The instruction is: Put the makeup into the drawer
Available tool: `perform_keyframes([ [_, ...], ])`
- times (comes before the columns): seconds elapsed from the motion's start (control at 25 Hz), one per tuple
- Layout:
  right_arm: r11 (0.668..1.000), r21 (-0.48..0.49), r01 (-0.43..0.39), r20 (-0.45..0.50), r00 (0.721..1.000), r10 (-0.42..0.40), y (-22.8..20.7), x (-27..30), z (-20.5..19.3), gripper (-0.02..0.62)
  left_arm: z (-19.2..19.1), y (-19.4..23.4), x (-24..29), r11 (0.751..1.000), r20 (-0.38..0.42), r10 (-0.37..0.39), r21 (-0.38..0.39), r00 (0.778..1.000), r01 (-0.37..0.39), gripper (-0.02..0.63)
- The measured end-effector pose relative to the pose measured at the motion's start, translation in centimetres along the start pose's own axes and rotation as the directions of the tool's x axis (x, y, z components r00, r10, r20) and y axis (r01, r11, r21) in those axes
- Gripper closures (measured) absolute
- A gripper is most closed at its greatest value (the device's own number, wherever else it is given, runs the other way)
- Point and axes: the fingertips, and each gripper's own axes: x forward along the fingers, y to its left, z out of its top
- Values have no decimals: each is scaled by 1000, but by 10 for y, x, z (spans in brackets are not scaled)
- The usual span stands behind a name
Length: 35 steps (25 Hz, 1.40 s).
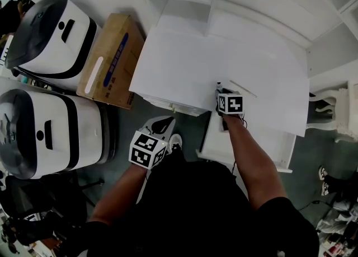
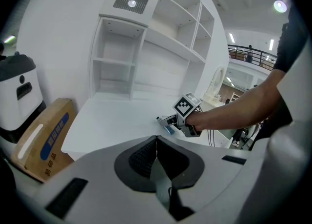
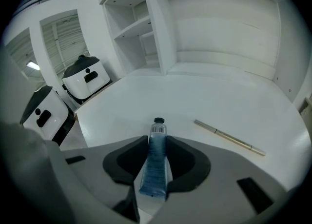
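Right claw (image 3: 156,142): jaws clamped on the tube (image 3: 155,169), pads pressing its two sides at about mid-length.
Left claw (image 2: 156,146): jaws together, nothing between them. It is held at lower left of the head view, apart from the work.

Tube location: in the right claw, lower centre of the right gripper view. The cap end points out over the tabletop (image 3: 219,96), near its front edge. Whether the cap touches the surface I cannot tell.

Risks, as judged from here:
- The body looks soft. A harder squeeze could dent it or force contents toward the cap. A slacker one could let the smooth skin slide out, cap end first.
- The cap end projects well past the jaws. On the way down it could catch the tabletop's front edge or the front of the drawer (image 1: 277,150). The drawer appears pulled out below the tabletop at lower right of the head view, partly hidden by the forearm, so clearance is hard to read.
- A slim stick (image 3: 229,134) lies on the tabletop to the right of the tube. A sideways sweep could set it rolling.

Tube appearance: blue body with a flat crimped tail nearest the camera. It narrows to a paler shoulder with a barcode label, then a small dark cap. The surface looks smooth, probably slippery.
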Motion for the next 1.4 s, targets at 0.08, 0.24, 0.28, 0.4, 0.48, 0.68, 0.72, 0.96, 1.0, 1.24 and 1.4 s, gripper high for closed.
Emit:
perform_keyframes([
  [0.08, 1000, -8, -14, 8, 1000, 14, 1, -4, 0, 463, 0, -3, 1, 1000, 1, -5, 0, 1000, 5, 595],
  [0.24, 999, -20, -42, 29, 999, 42, 5, -18, 2, 463, 1, -10, 3, 1000, 1, -10, 1, 1000, 10, 595],
  [0.28, 999, -19, -51, 34, 998, 52, 6, -22, 2, 463, 2, -11, 4, 1000, 2, -11, 2, 1000, 11, 595],
  [0.4, 996, -21, -83, 47, 995, 84, 9, -34, -1, 463, 5, -18, 9, 1000, 6, -12, 7, 1000, 12, 595],
  [0.48, 995, -23, -100, 54, 993, 101, 9, -44, -4, 463, 7, -23, 12, 1000, 6, -14, 15, 1000, 14, 595],
  [0.68, 990, -9, -141, 73, 987, 141, 11, -69, -20, 463, 8, -42, 21, 998, -1, -36, 45, 999, 36, 595],
  [0.72, 989, -8, -149, 75, 986, 149, 11, -74, -24, 463, 7, -46, 23, 998, -4, -41, 49, 999, 41, 595],
  [0.96, 981, -9, -192, 82, 978, 192, 10, -102, -49, 463, 0, -69, 39, 995, -30, -61, 74, 998, 63, 595],
  [1.0, 980, -16, -196, 81, 977, 197, 10, -106, -53, 463, -1, -72, 41, 995, -35, -62, 76, 997, 65, 595],
  [1.24, 978, -49, -204, 47, 977, 207, 2, -121, -91, 463, -14, -93, 53, 993, -70, -72, 90, 995, 79, 595],
  [1.4, 980, -45, -193, 2, 981, 193, -14, -124, -124, 463, -21, -107, 61, 992, -92, -77, 98, 993, 86, 595],
])
